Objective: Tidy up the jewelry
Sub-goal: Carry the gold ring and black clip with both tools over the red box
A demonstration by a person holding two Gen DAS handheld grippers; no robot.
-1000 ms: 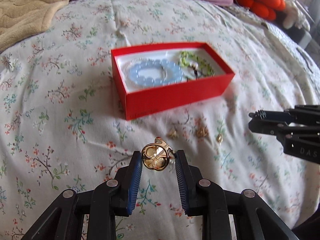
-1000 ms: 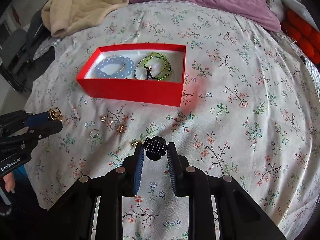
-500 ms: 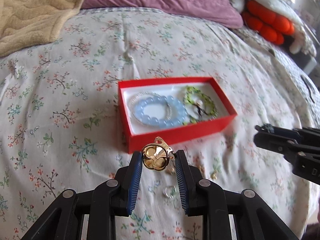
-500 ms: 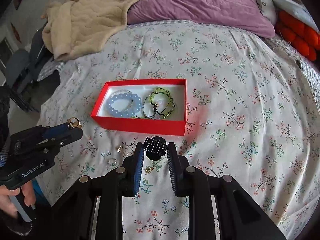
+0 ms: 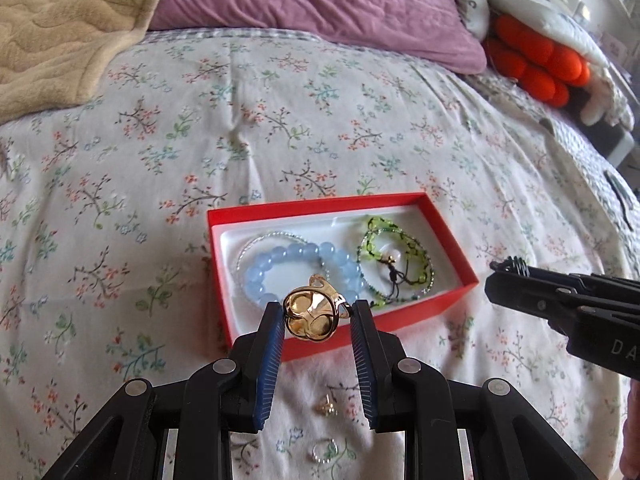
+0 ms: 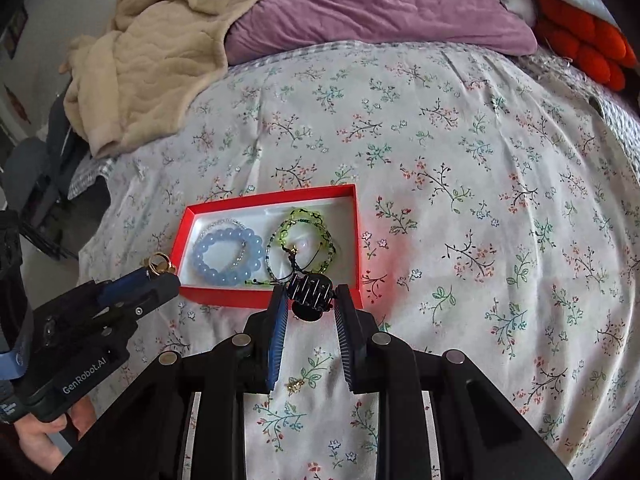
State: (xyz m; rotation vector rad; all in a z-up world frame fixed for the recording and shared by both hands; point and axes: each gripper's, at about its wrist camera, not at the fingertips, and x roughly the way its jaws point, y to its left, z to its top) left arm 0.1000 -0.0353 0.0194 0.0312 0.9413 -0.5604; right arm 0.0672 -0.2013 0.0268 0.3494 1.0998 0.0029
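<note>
Your left gripper (image 5: 318, 314) pinches a gold ornament (image 5: 312, 317); your right gripper (image 6: 310, 300) clamps a black hair claw (image 6: 310, 294). The red box (image 5: 404, 318) lies at twelve o'clock.

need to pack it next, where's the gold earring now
In the left wrist view, the gold earring is pinched in the left claw, just before the red box.
</note>
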